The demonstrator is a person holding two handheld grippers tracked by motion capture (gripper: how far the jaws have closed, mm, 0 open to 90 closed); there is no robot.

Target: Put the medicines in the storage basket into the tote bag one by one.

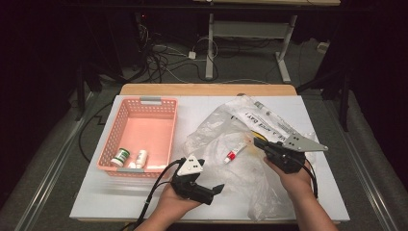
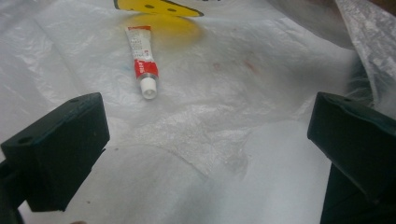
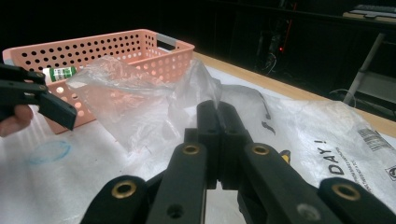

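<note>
1. Left gripper [image 2: 205, 140] – jaws spread wide, nothing between them, over the plastic bag [image 2: 233, 93].
2. Its view reveals a red-and-white tube [image 2: 142, 58] lying ahead inside.
3. Right gripper [image 3: 218, 112] – jaws together, pinching the bag; its view adds the pink basket [image 3: 116, 46] behind.

Black tongs [image 1: 211, 191] with brass-ringed screws (a grey three-cornered plate on top), black cable trailing
</note>
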